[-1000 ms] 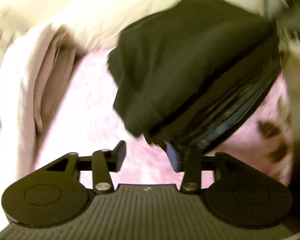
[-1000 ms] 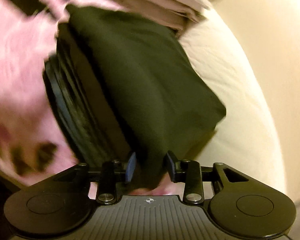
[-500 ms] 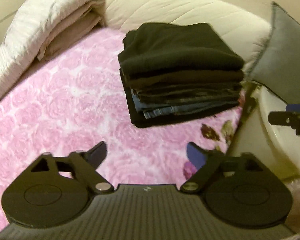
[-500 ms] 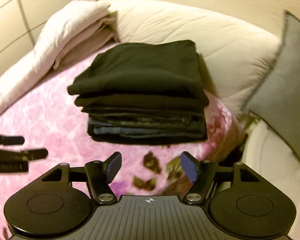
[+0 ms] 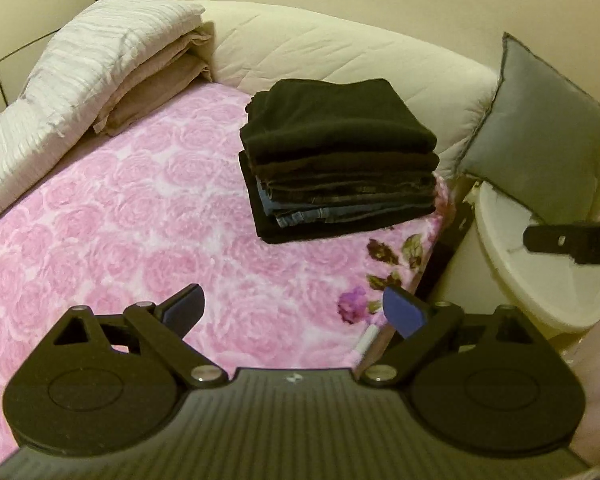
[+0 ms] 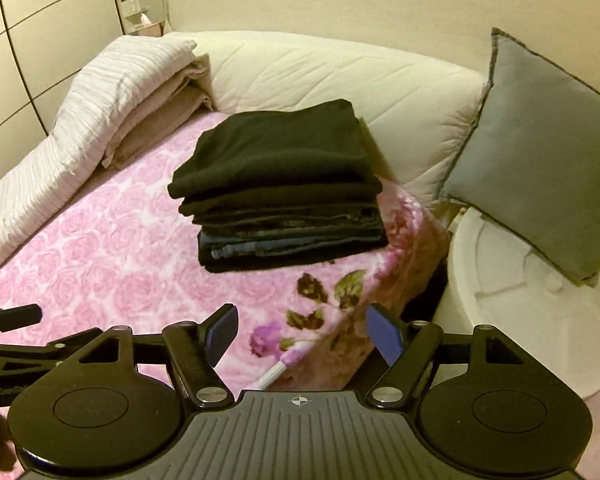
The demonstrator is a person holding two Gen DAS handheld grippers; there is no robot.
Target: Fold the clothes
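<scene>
The pink rose-patterned blanket spread over the bed was my landmark. Along its far edge lay the cream quilted bolster, with folded white and beige bedding at the blanket's far left. A grey square cushion leaned just off its right edge above a white round tub. On the blanket's far right part sat the neat stack of folded dark clothes, black knit on top, blue denim lower. Over the near edge my left gripper hung spread wide and empty; my right gripper was opening, nothing between its jaws
</scene>
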